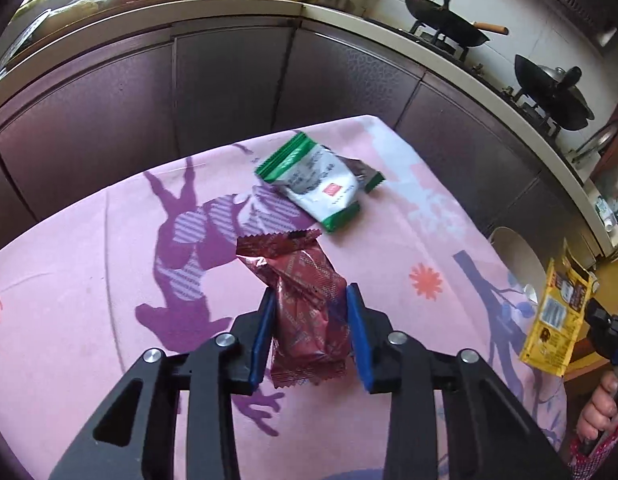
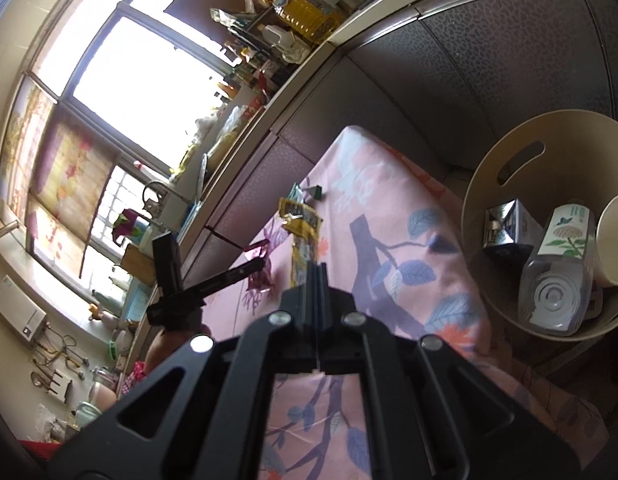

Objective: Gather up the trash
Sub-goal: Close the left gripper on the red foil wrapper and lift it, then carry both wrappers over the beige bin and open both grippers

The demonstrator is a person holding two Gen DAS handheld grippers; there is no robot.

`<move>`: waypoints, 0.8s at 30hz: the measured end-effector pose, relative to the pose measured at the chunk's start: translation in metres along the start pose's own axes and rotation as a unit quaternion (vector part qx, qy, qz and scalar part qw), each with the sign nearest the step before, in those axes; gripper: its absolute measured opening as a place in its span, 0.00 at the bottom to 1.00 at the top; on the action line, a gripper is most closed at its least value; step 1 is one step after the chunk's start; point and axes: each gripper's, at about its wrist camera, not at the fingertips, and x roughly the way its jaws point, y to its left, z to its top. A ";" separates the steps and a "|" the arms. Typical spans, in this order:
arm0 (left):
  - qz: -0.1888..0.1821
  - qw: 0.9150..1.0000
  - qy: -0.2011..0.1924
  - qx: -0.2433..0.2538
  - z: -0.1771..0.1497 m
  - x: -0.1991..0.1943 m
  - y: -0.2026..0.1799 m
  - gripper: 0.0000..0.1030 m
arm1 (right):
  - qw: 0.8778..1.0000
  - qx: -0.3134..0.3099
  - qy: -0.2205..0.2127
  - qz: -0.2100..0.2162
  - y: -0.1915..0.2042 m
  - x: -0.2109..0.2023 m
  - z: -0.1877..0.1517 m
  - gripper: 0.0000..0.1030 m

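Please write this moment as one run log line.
left gripper: jaws around red wrapper | right gripper: holds yellow wrapper | green wrapper: on table

At the upper right of your left view, two dark woks [image 1: 449, 20] sit on the stove, and a pink patterned tablecloth [image 1: 89, 264] fills the frame's middle.

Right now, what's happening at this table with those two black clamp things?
A person is clearing snack wrappers off a pink tablecloth with two hand-held grippers. The left gripper has its blue pads on either side of a red wrapper. The right gripper is shut on a yellow wrapper, near a beige bin already holding trash. A green-and-white wrapper still lies on the table.
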 end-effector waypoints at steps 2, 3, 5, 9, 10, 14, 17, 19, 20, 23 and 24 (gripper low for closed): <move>-0.017 1.000 -0.005 0.014 0.002 -0.001 -0.017 0.32 | 1.000 0.007 -0.014 -0.008 -0.010 -0.011 0.005 0.01; -0.025 1.000 -0.006 0.017 0.005 -0.002 -0.026 0.32 | 1.000 0.010 -0.022 -0.012 -0.014 -0.017 0.007 0.01; -0.052 0.998 -0.007 0.020 0.007 -0.003 -0.045 0.32 | 0.999 0.014 -0.038 -0.022 -0.024 -0.031 0.013 0.01; -0.112 0.993 -0.003 0.048 0.020 0.001 -0.105 0.31 | 0.995 0.015 -0.079 -0.062 -0.047 -0.061 0.025 0.01; -0.127 0.990 0.000 0.057 0.024 0.006 -0.123 0.32 | 0.993 0.016 -0.088 -0.075 -0.055 -0.068 0.028 0.01; -0.175 0.979 0.015 0.100 0.033 0.027 -0.202 0.32 | 0.986 0.015 -0.109 -0.129 -0.088 -0.085 0.039 0.01; -0.189 0.972 0.036 0.134 0.032 0.054 -0.254 0.32 | 0.981 0.013 -0.111 -0.161 -0.109 -0.088 0.046 0.01; -0.188 0.969 0.057 0.148 0.029 0.077 -0.279 0.35 | 0.981 0.020 -0.100 -0.167 -0.125 -0.085 0.050 0.01; -0.183 0.969 0.065 0.155 0.027 0.088 -0.290 0.44 | 0.981 0.022 -0.095 -0.169 -0.132 -0.081 0.050 0.01; -0.181 0.965 0.089 0.168 0.019 0.121 -0.313 0.89 | 0.982 0.038 -0.079 -0.170 -0.150 -0.068 0.051 0.03; -0.184 0.963 0.096 0.169 0.016 0.131 -0.317 0.92 | 0.983 0.047 -0.069 -0.165 -0.157 -0.062 0.052 0.09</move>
